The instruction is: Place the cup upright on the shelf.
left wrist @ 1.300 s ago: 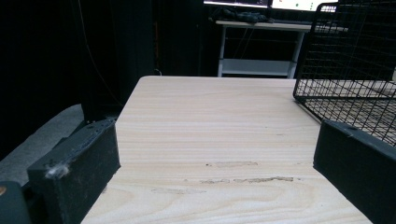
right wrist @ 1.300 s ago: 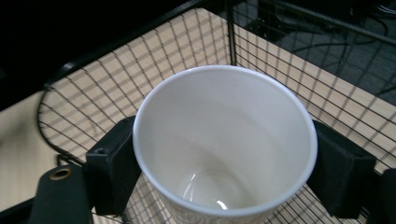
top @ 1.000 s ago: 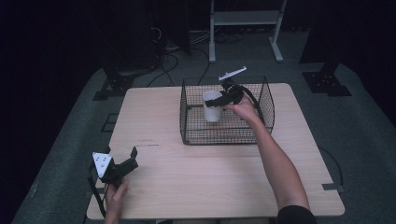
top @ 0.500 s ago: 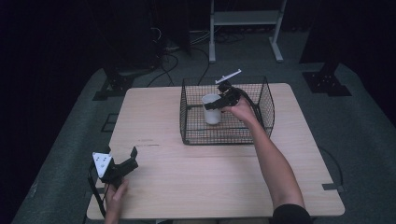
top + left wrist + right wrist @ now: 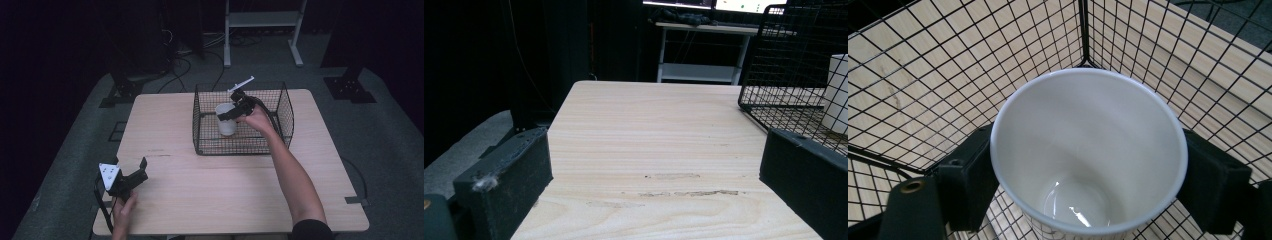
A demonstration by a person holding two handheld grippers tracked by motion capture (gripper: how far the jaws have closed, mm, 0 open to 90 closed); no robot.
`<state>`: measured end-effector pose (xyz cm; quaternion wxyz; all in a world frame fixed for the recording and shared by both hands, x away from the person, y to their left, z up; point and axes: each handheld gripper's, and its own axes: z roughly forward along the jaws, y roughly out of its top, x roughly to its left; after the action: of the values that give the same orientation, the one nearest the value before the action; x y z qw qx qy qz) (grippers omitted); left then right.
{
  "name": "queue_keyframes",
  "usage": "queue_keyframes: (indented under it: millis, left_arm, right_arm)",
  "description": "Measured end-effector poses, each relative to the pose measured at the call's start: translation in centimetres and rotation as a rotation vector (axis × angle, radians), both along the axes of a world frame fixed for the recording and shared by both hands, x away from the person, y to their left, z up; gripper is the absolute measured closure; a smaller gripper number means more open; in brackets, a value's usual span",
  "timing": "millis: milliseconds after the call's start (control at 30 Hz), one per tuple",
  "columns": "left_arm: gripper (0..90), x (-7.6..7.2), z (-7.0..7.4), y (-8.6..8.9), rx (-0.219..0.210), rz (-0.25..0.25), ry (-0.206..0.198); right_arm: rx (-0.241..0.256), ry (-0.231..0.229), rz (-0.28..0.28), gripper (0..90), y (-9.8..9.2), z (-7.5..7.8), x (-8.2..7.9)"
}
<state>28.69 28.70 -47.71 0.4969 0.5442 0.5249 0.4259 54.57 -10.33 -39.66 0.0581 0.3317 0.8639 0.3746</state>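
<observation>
1. White cup (image 5: pixel 1088 150) upright inside wire basket (image 5: pixel 280 107), clamped by right gripper (image 5: pixel 1088 170) across its outer wall.
2. Likely light, rigid, smooth; best held below the rim.
3. Left gripper (image 5: pixel 131 176) parted, empty, low over table (image 5: pixel 210 195).

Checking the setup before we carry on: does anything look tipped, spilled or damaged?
Nothing stands out. The white cup sits upright and empty inside the wire basket, with the right gripper closed around it. The left gripper rests open near the table corner.
</observation>
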Motion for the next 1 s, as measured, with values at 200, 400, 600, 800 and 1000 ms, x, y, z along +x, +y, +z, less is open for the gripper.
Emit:
queue_keyframes:
  millis: [200, 400, 600, 800, 1000]
  left_arm:
    - [0.0, 0.0, 0.0, 0.0, 0.002, 0.0, 0.0]
    - [0.0, 0.0, 0.0, -0.1, 0.005, 0.0, 0.0]
    - [0.0, 0.0, 0.0, -0.1, 0.004, 0.0, 0.0]
    - [0.0, 0.0, 0.0, -0.1, 0.006, 0.0, 0.001]
    - [0.0, 0.0, 0.0, -0.1, 0.006, 0.0, 0.001]
  right_arm:
    - [-0.005, 0.018, 0.01, 19.0, 0.1, 0.1, -0.2]
    - [-0.024, 0.018, 0.025, 18.7, 0.3, 0.1, -0.5]
    - [-0.019, 0.02, 0.021, 18.3, 0.1, 0.2, -0.6]
    - [0.004, 0.016, 0.018, 16.2, -0.1, 0.2, -0.8]
    - [0.04, -0.003, 0.011, 14.2, -0.2, 0.9, -1.0]
